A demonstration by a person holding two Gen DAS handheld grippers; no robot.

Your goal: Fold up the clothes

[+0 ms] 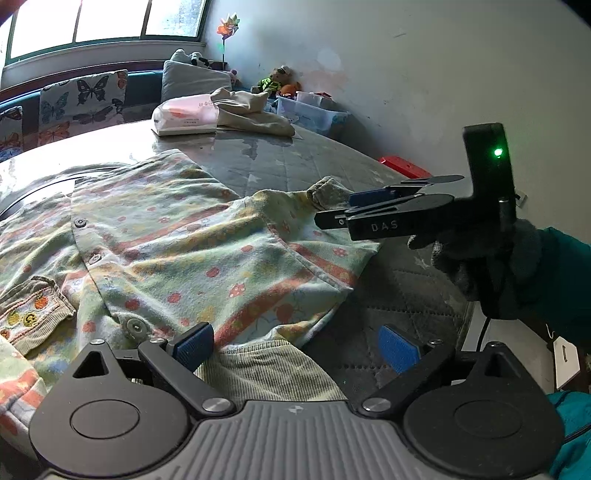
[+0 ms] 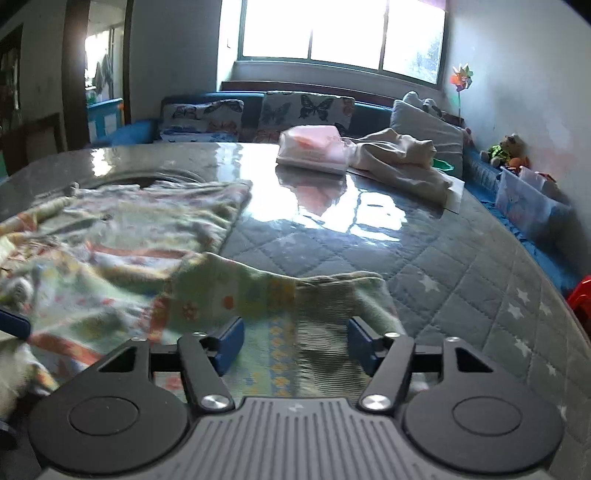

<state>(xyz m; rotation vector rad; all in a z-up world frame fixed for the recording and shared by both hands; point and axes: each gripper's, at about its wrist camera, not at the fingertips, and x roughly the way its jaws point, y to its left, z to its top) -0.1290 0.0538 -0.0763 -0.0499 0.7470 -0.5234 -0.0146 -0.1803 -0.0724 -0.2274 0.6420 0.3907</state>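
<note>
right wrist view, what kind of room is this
Most likely a home living room or a child's room. A bench seat with butterfly cushions runs under the window, soft toys sit along the wall, and a child's patterned garment lies on the quilted table.

Soft printed cotton garment [image 1: 192, 254] with ribbed corduroy cuffs, glossy clear sheet over quilted table cover [image 2: 461, 266], matt black plastic gripper arms, metal rivets
</note>
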